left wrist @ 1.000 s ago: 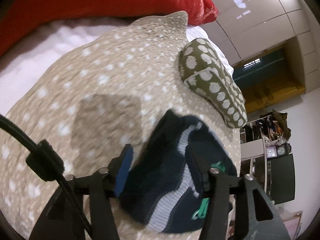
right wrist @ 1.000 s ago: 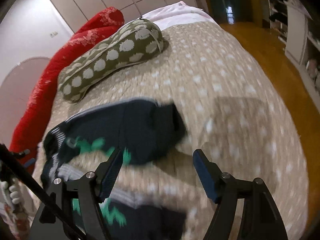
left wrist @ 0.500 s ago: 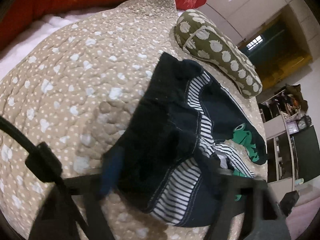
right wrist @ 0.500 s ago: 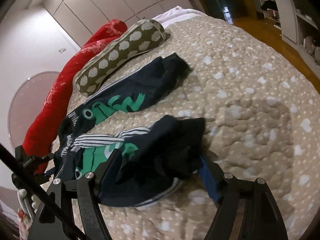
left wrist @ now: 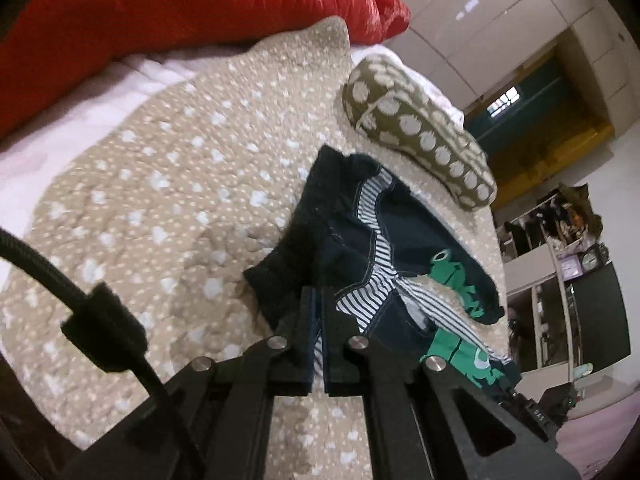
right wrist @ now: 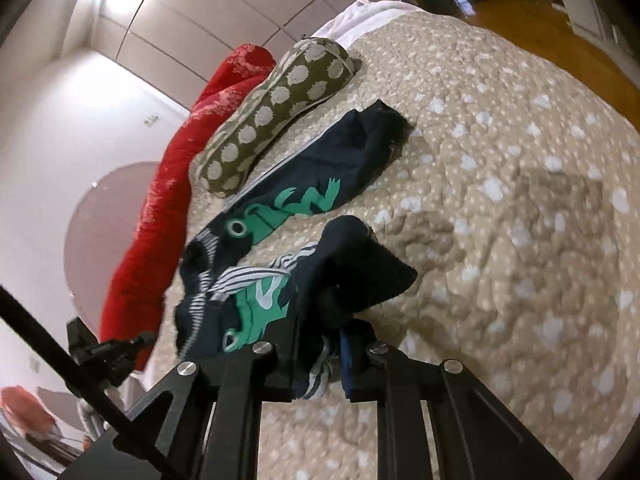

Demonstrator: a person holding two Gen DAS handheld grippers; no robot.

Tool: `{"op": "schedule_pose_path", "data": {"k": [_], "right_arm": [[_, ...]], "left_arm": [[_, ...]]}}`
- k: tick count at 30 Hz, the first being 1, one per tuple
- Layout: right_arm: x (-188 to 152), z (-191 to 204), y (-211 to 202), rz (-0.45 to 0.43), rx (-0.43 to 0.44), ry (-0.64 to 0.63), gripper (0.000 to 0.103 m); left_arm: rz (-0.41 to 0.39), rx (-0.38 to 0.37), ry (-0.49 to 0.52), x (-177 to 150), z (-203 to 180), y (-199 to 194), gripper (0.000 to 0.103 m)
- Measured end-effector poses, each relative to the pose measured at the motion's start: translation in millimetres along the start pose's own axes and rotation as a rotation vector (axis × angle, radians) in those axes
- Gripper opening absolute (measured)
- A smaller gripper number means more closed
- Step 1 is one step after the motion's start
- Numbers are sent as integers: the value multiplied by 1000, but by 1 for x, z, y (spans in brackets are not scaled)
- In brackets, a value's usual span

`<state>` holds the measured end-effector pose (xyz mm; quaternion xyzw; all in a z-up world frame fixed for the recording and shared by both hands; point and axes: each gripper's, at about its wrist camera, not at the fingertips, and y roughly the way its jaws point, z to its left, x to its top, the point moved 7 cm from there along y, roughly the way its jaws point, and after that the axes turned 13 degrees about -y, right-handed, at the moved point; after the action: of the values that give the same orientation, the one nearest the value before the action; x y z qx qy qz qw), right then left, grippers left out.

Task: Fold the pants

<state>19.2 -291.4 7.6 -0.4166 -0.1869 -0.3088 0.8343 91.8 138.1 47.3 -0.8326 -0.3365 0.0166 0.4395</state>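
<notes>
Two grippers are clamped on one small pair of pants, which lies on the beige dotted quilt of the bed. Our left gripper has its jaws drawn nearly together on the dark navy waistband corner, the striped lining showing just past them. Our right gripper has its jaws pinched on a bunched fold of the same pants, with striped fabric hanging out below the fingers.

From the right wrist view, we see the far leg lying long and flat, its axis running from the waist at the lower left up toward the cuff at the upper right, parallel to the olive spotted pillow just beside it. The near leg is crumpled and doubled back toward our right gripper, its cuff raised off the quilt. Green frog prints face up on both legs.

Behind the pillow runs a red blanket, lengthwise along the far edge of the bed. White sheet shows between the quilt and the red blanket in the left wrist view.
</notes>
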Motion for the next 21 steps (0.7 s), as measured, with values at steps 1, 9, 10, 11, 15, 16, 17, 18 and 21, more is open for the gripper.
{"op": "schedule_pose_path", "data": {"k": [1,9,10,11,15,16,17,18,21], "right_arm": [[-1,-2,-3,0,-14,-5,16],[-15,-31,-1,4,-128,28,22],[-17,-32,-1,3,-135,26,23],[-18,-33,-1,4,-133,25,23],[-24,-35,1,4,-107,29,35],[-25,-34,2,-2,-98,31,38],[-25,-34,2,-12,-90,32,40],[-26,-33,2,-21,-85,33,43],[-25,-30,8,-36,-82,29,44]], "left_arm": [[-1,-8,-9,1,2,-3,4],[59,-1,-128,-2,36,31,51],[68,2,-128,-3,37,39,52],[78,-1,-130,-5,36,45,54],[114,-48,-148,-10,22,72,59],[103,-47,-146,-10,17,77,60],[99,-49,-147,-11,13,81,59],[101,-52,-150,-12,9,85,59],[119,-19,-136,-21,2,95,18]]}}
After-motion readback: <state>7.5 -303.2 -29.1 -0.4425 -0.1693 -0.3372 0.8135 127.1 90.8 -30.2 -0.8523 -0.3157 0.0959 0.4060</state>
